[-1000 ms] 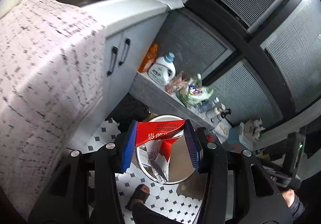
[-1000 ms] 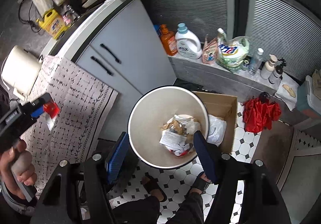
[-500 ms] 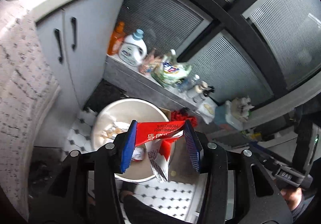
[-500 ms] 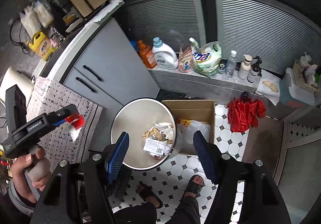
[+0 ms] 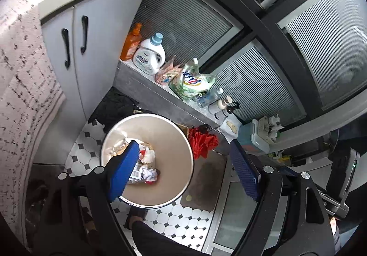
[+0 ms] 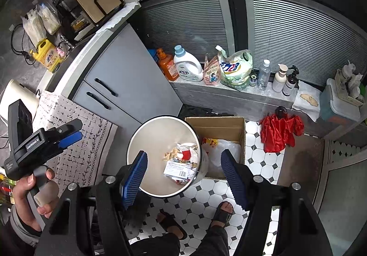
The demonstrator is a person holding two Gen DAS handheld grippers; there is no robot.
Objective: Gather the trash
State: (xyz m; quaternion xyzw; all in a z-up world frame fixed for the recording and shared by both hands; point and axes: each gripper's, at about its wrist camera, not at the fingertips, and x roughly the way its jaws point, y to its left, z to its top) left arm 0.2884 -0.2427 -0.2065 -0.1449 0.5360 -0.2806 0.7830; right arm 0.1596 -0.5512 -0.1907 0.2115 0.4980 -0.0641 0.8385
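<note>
Your left tool [image 5: 183, 164] fills the lower centre of its view; its jaws are opening, with nothing between the blue pads. Its left pad [image 5: 123, 171] covers part of the crumpled paper and wrapper trash [image 5: 146, 169] lying in the round cream-walled metal bin [image 5: 174, 141]. Your right tool [image 6: 183, 175] stands open and empty in the lower centre of its frame. In that view the bin [image 6: 142, 141] overlaps the left wall of the open brown cardboard box [image 6: 220, 127], whose contents are hard to identify. Your left hand [image 6: 32, 189] appears at the lower left edge, cut off at the sleeve. The grey surface [image 6: 75, 59] with its cabinet doors runs through the upper left. The floor is white tile with black diamonds [image 6: 259, 157]; a red folded umbrella [image 6: 277, 130] lies on it, right of centre. Bottles line a low ledge [image 6: 229, 95] beneath the slatted blinds.
</note>
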